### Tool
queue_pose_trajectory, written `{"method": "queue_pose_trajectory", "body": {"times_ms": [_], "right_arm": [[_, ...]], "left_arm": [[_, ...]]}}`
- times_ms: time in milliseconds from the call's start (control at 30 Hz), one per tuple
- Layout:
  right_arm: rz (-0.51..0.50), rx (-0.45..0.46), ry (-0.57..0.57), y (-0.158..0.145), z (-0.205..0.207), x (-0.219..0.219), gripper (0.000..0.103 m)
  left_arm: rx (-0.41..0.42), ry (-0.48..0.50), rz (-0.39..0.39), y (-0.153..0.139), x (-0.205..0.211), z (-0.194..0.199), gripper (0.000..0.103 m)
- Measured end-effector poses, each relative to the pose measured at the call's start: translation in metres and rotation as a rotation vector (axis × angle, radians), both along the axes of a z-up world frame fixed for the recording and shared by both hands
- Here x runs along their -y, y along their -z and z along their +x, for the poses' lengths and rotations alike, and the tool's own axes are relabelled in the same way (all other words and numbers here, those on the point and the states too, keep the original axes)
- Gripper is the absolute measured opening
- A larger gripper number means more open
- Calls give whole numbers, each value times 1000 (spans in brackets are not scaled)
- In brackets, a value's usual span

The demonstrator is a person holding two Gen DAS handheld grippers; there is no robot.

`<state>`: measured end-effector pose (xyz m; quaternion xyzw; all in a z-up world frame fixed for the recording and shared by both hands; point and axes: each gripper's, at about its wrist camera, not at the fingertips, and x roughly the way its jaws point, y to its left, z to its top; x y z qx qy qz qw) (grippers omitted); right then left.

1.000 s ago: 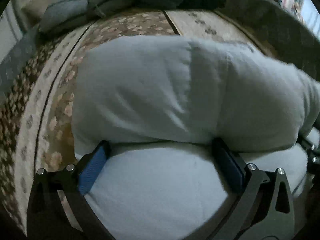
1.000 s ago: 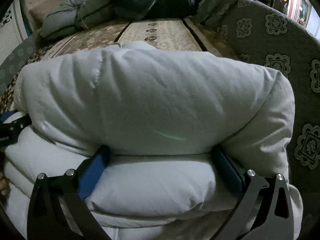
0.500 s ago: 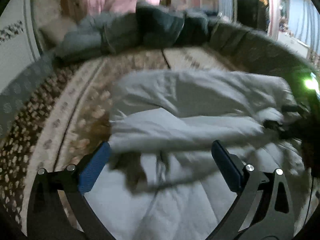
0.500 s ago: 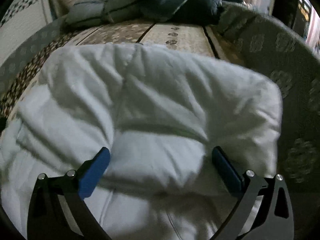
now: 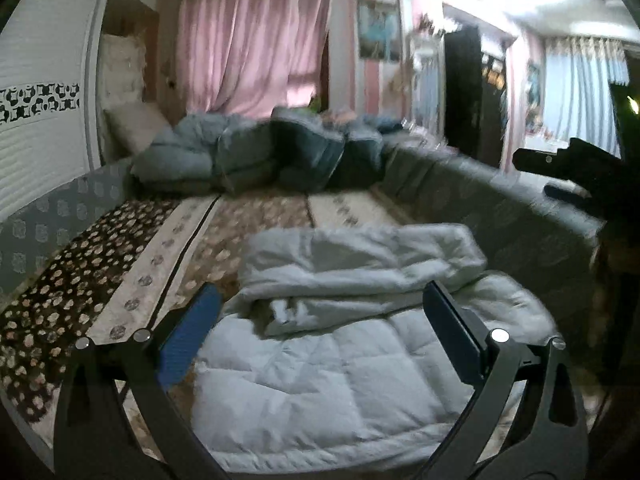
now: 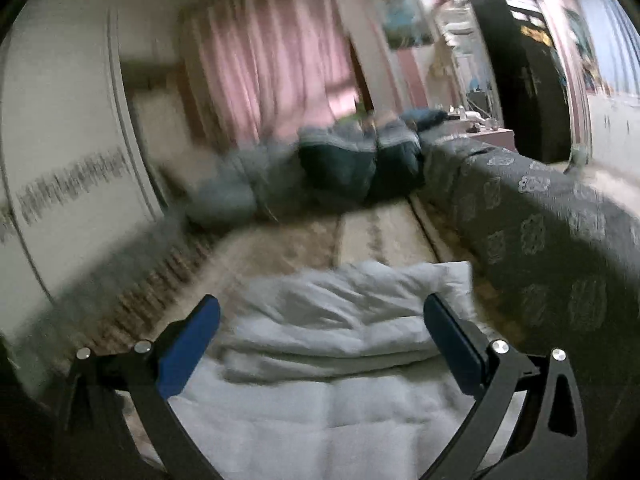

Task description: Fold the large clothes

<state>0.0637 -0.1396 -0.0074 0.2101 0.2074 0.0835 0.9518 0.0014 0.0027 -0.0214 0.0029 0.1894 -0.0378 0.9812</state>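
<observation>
Here the patterned bed (image 5: 132, 264) fills most of both views, with pink curtains (image 5: 248, 40) behind it and a heap of blue-grey quilts (image 5: 256, 156) at its far end. On the near part of the bed lies the white padded garment (image 5: 340, 340), its far portion folded back over the quilted near portion in a rumpled roll. The left gripper (image 5: 320, 336) hangs above it, jaws spread wide and empty. The right gripper (image 6: 322, 340) is likewise spread apart, holding nothing; its view is blurred.

Left claw (image 5: 320, 332) and right claw (image 6: 322, 336) both gape wide, blue pads holding nothing
</observation>
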Motion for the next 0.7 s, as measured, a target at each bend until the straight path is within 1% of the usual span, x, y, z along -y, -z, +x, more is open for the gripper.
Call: {"method": "queue_pose_trajectory", "body": {"times_ms": [33,67,100,167,200,267,333,367,467,567,600,633,700], "right_arm": [[28,25,6,-1,-20,-9,101],[27,40,17,0,-33,-16,101],[11,51,38,2,-46,-26,101],[-59,41,98,5,-67,-46,101],[-109,12,131,6,-73,-54,101],[-140,-8,142,8,-78,-55,101],[-150,-17,128,8,-84,-48,101],[-167,-19,129,8,-88,-44,101],[-266,-25,124,12,-100,-29,101],[-358,-32,106,19,-111,-14,101],[-391,-46,107,25,-113,-7,101],[-408,-61,115,31,-113,0,101],[-406,-98,139,41,-106,16,101]], "left_arm": [[17,7,-12,-4,2,-10,100],[40,12,-16,-10,6,-23,100],[45,5,-8,-13,8,-31,100],[52,-8,-2,-16,9,-45,100],[58,-14,1,-16,8,-49,100],[76,-47,10,-12,2,-59,100],[103,-107,1,-2,-12,-72,100],[102,-151,-9,6,-21,-77,100],[93,-229,-40,28,-39,-84,100],[60,-287,-55,51,-52,-83,100],[31,-299,-68,59,-55,-78,100],[4,-301,-81,65,-56,-74,100],[-17,-299,-88,75,-55,-67,100]]}}
